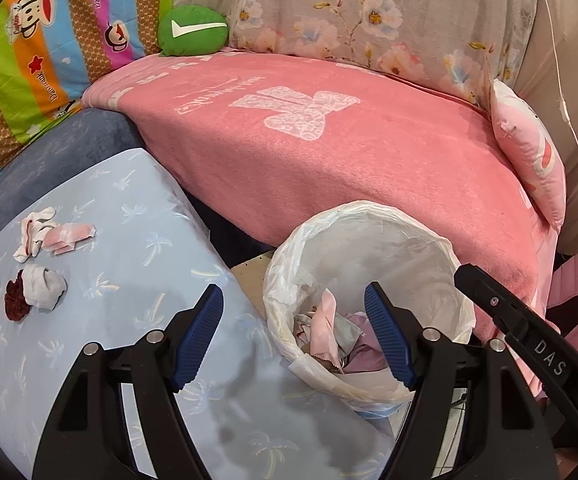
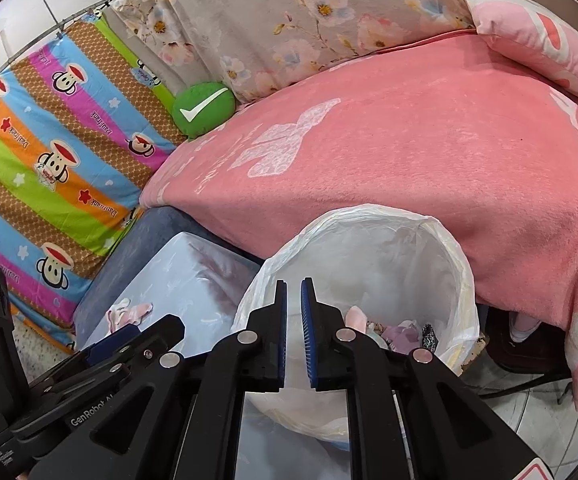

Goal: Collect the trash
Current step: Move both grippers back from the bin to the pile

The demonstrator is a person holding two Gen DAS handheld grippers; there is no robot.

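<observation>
— Jaws first: how do they stand on each side?

— On the left gripper (image 1: 293, 334) the jaws are spread wide with nothing between them, hanging over the near rim of the round bin lined with a white plastic bag (image 1: 445, 248). On the right gripper (image 2: 293, 334) the jaws are drawn nearly together, only a thin slit between the blue ribbed pads (image 2: 307, 336), and nothing is pinched in that slit. That one also sits above the bin's near rim (image 2: 461, 256).

— Where is the trash?

— Part of it lies in the bottom of the bin: crumpled pink, white and purplish scraps (image 1: 331, 330). More is out on the pale blue cushion printed with palm trees (image 1: 141, 248), well to the left of the bin: a loose cluster of white and pink crumpled tissue pieces (image 1: 51, 232), and just below it a white wad (image 1: 45, 291) touching a dark red crinkled scrap (image 1: 16, 304).

— And around all that?

— Behind the bin a pink fleece blanket with a white pattern (image 1: 369, 152) drapes over a bed or sofa; I can't tell which. A green round pillow with a white check mark (image 1: 193, 30) sits at its far corner, beside a striped cartoon-monkey cloth (image 1: 49, 48) and a grey floral fabric (image 1: 349, 12). A pink cushion (image 1: 529, 148) leans at the right end.
</observation>
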